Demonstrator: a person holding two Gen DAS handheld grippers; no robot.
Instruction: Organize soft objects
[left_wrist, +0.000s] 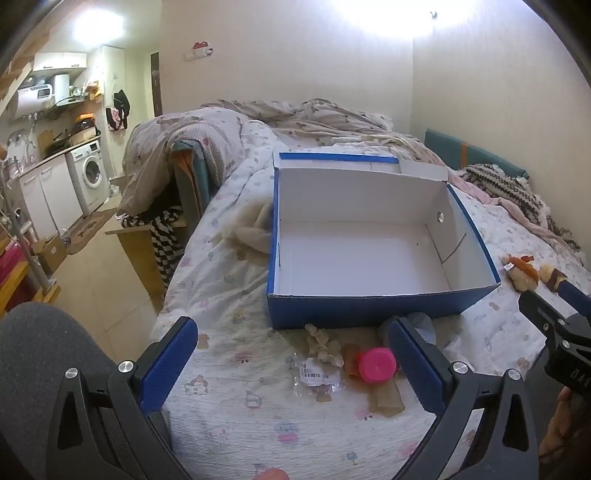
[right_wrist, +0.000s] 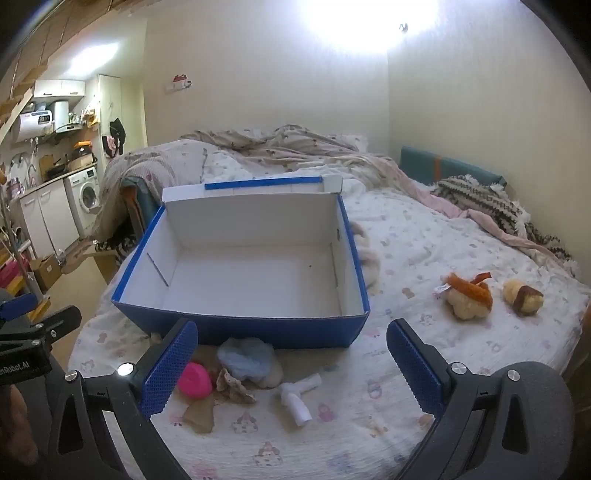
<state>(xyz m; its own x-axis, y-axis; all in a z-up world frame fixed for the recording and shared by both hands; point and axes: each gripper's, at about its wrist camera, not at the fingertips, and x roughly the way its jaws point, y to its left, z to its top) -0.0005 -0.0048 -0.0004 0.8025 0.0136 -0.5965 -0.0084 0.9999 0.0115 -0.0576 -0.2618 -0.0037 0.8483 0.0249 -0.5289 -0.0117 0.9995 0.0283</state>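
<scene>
Both grippers hover over a quilted bed (right_wrist: 424, 236) with fingers spread wide and nothing held. Between the fingers of the left gripper (left_wrist: 291, 363) lie a pink toy (left_wrist: 376, 364), a small beige plush (left_wrist: 325, 341) and a clear plastic wrapper (left_wrist: 316, 376), with the open blue box (left_wrist: 369, 306) just beyond the fingertips. Ahead of the right gripper (right_wrist: 291, 363) sit a light blue plush (right_wrist: 247, 356) and a white plastic piece (right_wrist: 299, 398); two sushi-shaped plush toys (right_wrist: 471, 297) rest well off beyond its right finger (right_wrist: 413, 363).
</scene>
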